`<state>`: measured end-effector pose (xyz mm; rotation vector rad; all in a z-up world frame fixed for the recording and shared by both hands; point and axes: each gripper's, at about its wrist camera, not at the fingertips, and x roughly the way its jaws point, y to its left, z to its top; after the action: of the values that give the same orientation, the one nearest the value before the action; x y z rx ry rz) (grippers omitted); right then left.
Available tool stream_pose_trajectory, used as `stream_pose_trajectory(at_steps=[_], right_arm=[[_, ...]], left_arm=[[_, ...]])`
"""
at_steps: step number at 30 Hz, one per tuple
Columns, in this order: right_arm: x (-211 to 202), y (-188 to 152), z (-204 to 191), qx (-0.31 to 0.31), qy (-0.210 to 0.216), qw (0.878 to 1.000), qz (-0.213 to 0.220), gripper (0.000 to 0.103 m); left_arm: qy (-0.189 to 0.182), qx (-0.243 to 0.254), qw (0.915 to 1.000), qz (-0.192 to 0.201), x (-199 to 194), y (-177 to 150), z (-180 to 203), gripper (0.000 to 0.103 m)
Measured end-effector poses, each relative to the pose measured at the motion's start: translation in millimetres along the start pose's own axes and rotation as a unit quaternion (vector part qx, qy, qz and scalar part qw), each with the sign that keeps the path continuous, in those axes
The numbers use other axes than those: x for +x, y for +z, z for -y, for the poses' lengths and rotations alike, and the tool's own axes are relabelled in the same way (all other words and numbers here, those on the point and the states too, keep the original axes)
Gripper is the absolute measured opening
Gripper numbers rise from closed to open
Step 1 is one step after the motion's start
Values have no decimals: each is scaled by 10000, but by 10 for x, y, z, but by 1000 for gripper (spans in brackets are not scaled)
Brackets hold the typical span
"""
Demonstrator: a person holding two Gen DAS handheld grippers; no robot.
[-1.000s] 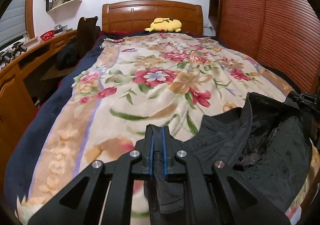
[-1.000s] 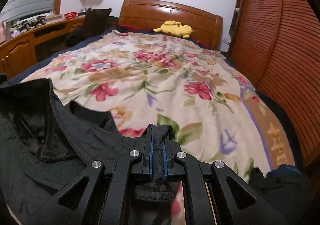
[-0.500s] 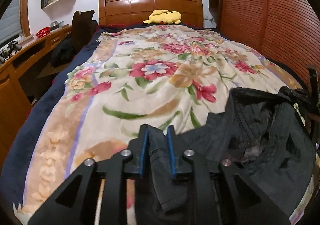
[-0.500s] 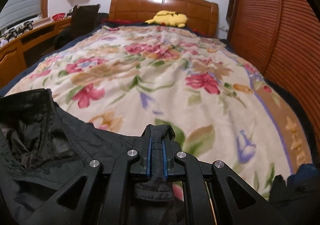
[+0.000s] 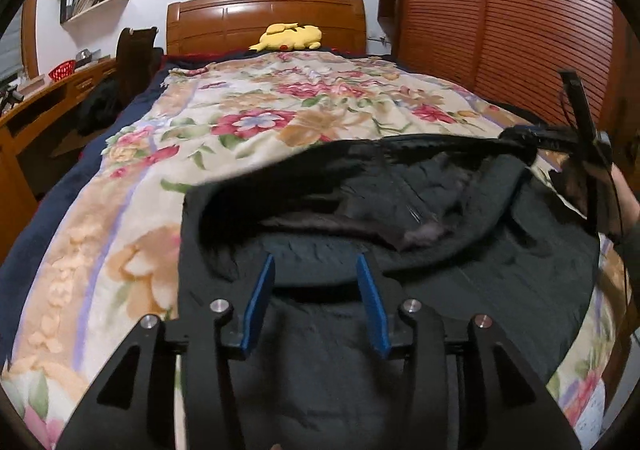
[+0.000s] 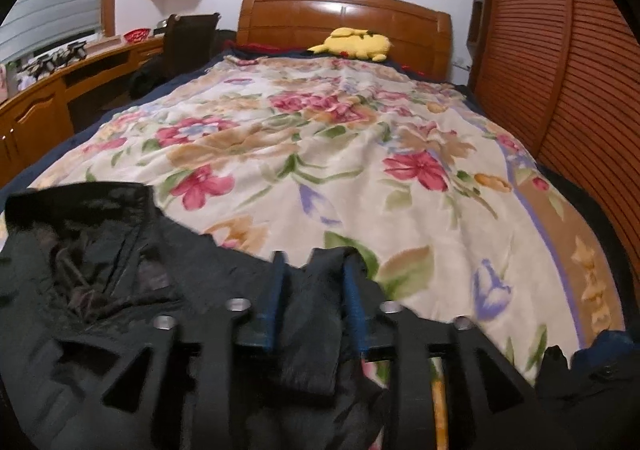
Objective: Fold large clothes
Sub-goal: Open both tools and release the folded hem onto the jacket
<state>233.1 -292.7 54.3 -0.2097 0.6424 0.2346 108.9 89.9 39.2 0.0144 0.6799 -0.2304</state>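
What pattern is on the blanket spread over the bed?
The blanket is cream with a floral print: red and pink flowers, green leaves, tan and lilac border stripes. It shows best in the right wrist view.

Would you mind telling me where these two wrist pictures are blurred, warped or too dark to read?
Left wrist view: the jacket edge is motion-smeared against the blanket, and its black folds lose detail; the wardrobe bows from the fisheye. Right wrist view: the right gripper is soft, the headboard curves, and dark corners ring both pictures.
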Motion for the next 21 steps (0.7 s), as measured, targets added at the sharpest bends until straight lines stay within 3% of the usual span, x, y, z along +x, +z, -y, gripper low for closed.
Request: stream_pose_trajectory(at_steps=[5, 7, 15, 21], right_arm=[[-113, 8, -100, -157, -52, 9999, 12, 55], [-120, -12, -236, -385, 119, 9991, -91, 55], [-94, -73, -1070, -1241, 913, 9880, -132, 55], [178, 10, -1428, -1461, 996, 9834, -408, 55]], left_arm=[[-246, -217, 9994, 137, -87, -191, 80, 48], [-333, -289, 9989, 183, -108, -237, 80, 51], [-366, -286, 9989, 47, -93, -409, -5, 53], [-234, -365, 9991, 5, -103, -478, -147, 54]])
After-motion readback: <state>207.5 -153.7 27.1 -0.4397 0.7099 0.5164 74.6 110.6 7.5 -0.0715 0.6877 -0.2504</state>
